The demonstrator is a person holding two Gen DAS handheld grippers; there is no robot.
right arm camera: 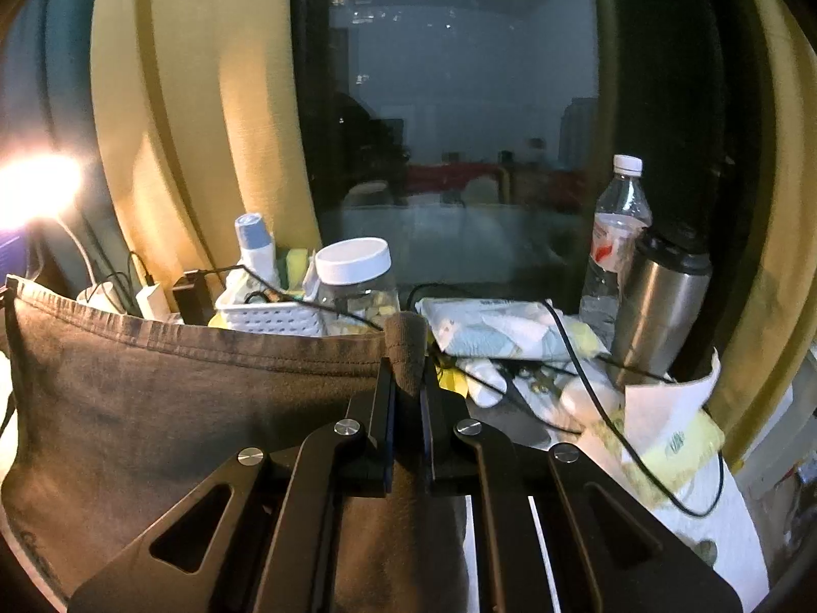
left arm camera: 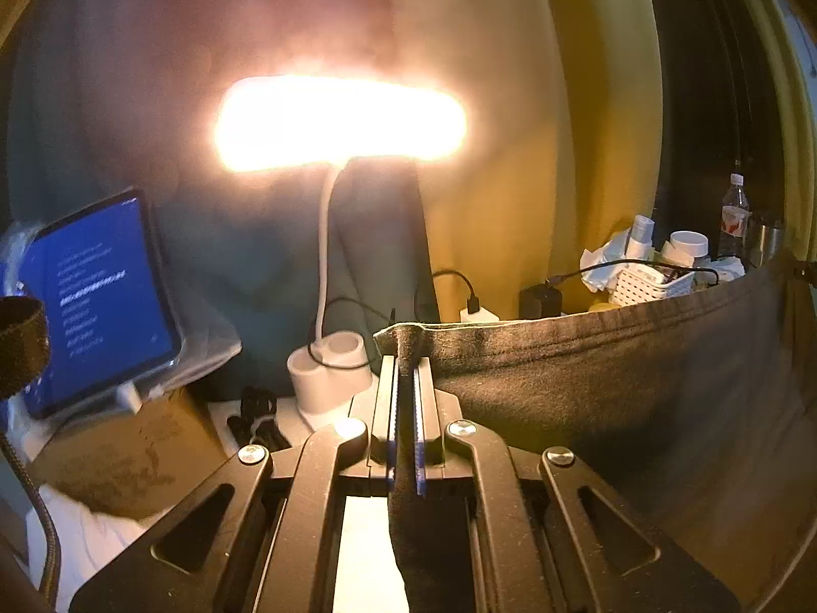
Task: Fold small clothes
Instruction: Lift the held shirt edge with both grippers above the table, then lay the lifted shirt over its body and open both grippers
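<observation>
A dark grey-brown garment (left arm camera: 613, 383) hangs stretched between the two grippers, its stitched hem along the top. My left gripper (left arm camera: 406, 362) is shut on one top corner of it, and the cloth runs off to the right in the left wrist view. In the right wrist view the same garment (right arm camera: 178, 398) spreads to the left, and my right gripper (right arm camera: 407, 378) is shut on the other top corner, a fold of cloth sticking up between the pads. The lower part of the garment hangs down out of sight behind the grippers.
A lit desk lamp (left arm camera: 337, 122) on a white base (left arm camera: 332, 373) glares ahead on the left, beside a blue-screened tablet (left arm camera: 97, 296). A white basket (right arm camera: 270, 314), a jar (right arm camera: 357, 281), a water bottle (right arm camera: 615, 245), a steel tumbler (right arm camera: 658, 301), cables and paper clutter the desk before a dark window.
</observation>
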